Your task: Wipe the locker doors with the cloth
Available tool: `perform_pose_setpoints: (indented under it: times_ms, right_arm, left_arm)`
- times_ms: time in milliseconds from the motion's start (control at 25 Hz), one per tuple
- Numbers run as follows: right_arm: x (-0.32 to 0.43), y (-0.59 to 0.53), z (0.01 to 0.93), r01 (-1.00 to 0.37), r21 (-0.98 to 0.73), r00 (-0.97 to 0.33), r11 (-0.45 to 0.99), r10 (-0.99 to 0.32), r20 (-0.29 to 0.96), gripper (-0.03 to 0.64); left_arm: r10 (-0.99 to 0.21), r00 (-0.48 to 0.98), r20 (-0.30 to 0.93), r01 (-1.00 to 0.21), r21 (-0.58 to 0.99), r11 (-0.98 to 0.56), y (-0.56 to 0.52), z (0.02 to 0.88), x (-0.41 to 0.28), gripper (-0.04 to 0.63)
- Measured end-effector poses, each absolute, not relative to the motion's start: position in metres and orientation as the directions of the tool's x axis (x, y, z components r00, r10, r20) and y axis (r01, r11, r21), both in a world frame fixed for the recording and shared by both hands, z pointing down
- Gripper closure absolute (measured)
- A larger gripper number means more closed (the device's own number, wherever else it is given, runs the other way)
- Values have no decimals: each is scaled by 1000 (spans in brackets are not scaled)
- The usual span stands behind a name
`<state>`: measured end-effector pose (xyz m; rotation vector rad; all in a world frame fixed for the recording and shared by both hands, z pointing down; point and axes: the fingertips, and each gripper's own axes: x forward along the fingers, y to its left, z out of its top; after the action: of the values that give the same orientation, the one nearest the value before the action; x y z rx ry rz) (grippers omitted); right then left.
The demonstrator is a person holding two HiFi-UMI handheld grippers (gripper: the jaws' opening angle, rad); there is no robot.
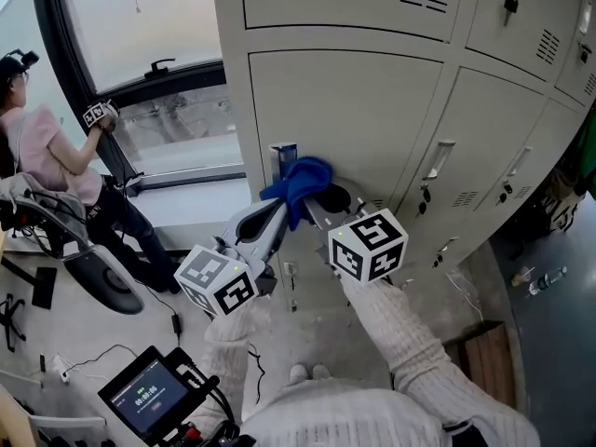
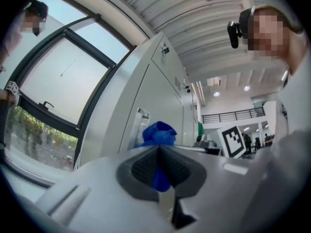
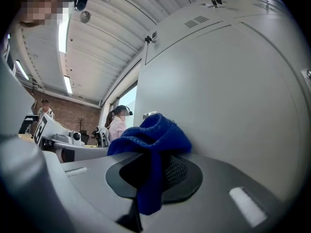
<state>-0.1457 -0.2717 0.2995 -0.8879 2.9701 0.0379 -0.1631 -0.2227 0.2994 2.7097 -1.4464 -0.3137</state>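
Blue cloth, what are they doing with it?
A person is cleaning lockers. They hold a gripper in each hand, and both the left gripper and the right gripper are shut on the same blue cloth. The cloth is bunched up right at a grey locker door, near its left edge. Another person stands over by the window.

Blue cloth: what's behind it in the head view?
The beige locker door, its handle showing just left of the blue cloth. The door surface directly behind the cloth is covered.
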Motion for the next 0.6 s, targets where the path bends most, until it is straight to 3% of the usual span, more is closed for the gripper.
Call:
perform_pose_setpoints:
  times_ms: [600]
  right_arm:
    - [-134,-278,396,-589,-99,-808,802,-582,94,568]
  left_arm:
    - [-882,469,45,-852,284,-439,-226,413,-164,589]
